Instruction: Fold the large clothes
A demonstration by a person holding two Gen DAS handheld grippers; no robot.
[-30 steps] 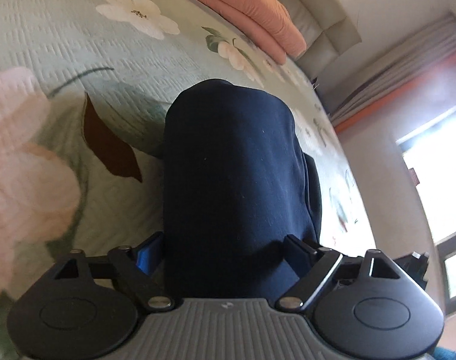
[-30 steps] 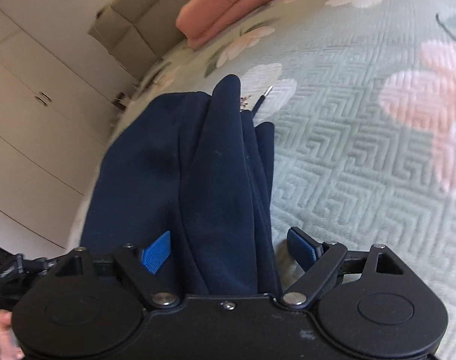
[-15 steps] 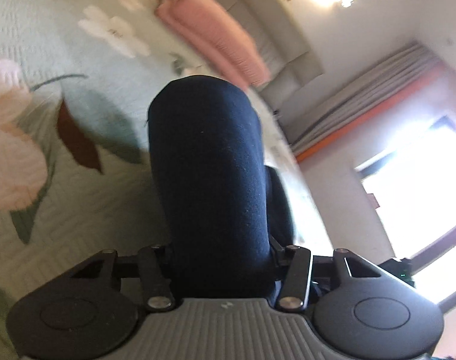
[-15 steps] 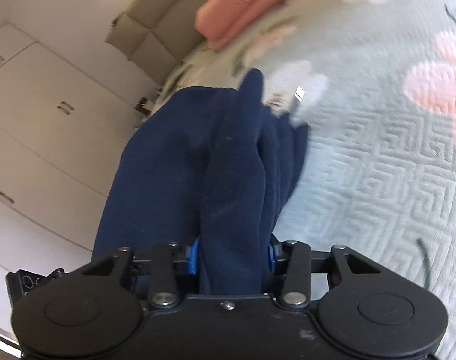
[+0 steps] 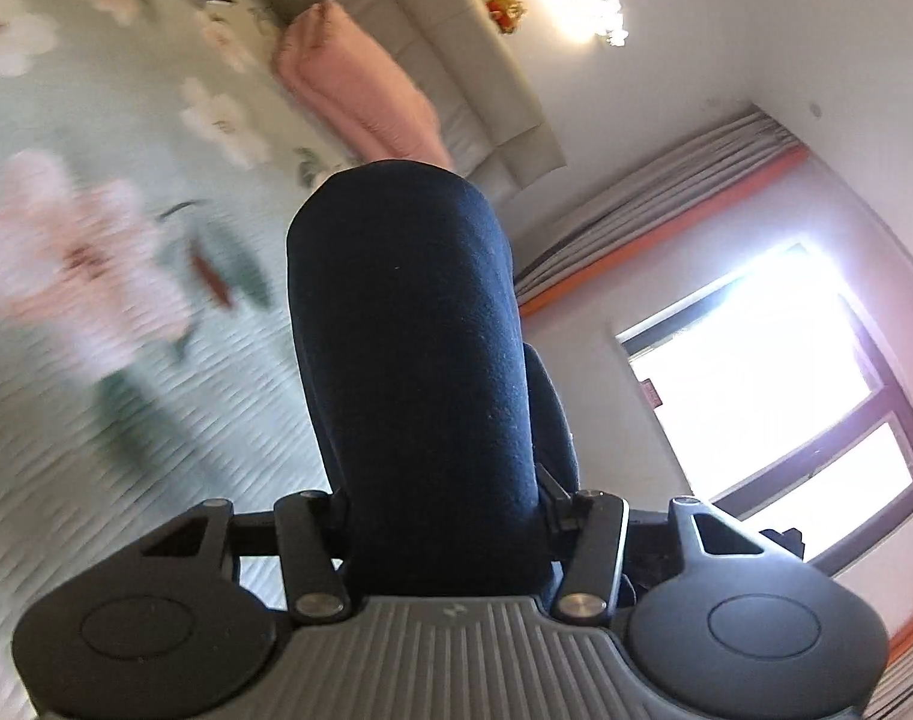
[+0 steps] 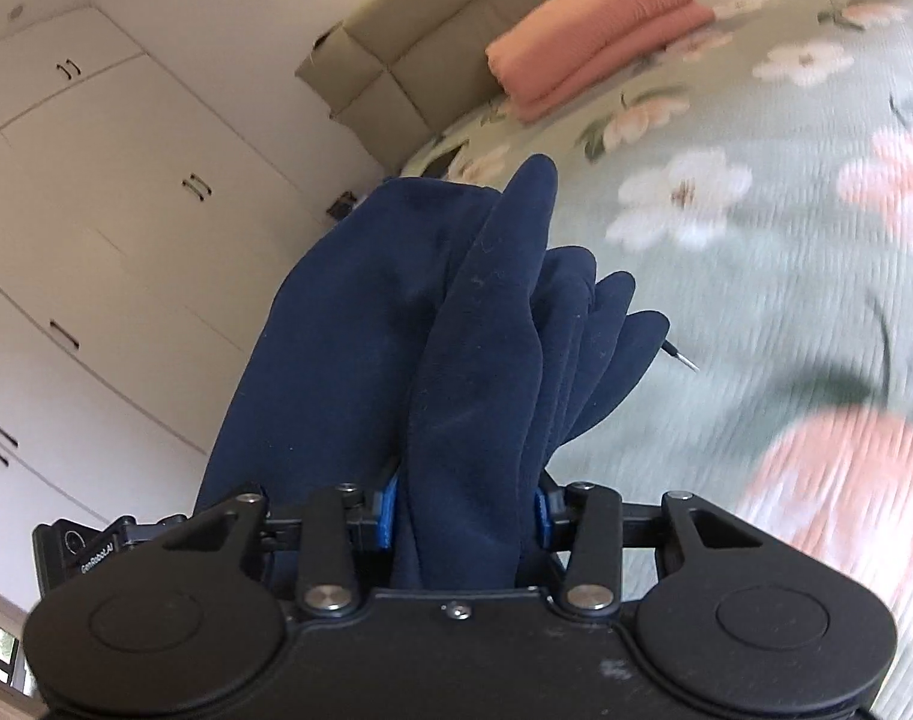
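Note:
A dark navy garment (image 5: 408,348) fills the middle of the left wrist view as a thick rounded fold, lifted above the floral bedspread (image 5: 96,420). My left gripper (image 5: 441,516) is shut on this fold, its fingers buried in the cloth. In the right wrist view the same navy garment (image 6: 468,348) bunches in several pleats, with a drawstring tip (image 6: 681,357) sticking out to the right. My right gripper (image 6: 465,510) is shut on the pleats, blue pads (image 6: 387,510) pressing both sides.
A folded pink blanket (image 6: 600,30) lies at the head of the bed against a beige padded headboard (image 6: 456,30). White wardrobe doors (image 6: 96,240) stand on the right gripper's side. A bright window (image 5: 774,396) and curtains (image 5: 666,192) are on the left gripper's side.
Both grippers were open around the garment, then closed on it. Both have since risen with the cloth, so the bed sits lower and more of the walls shows.

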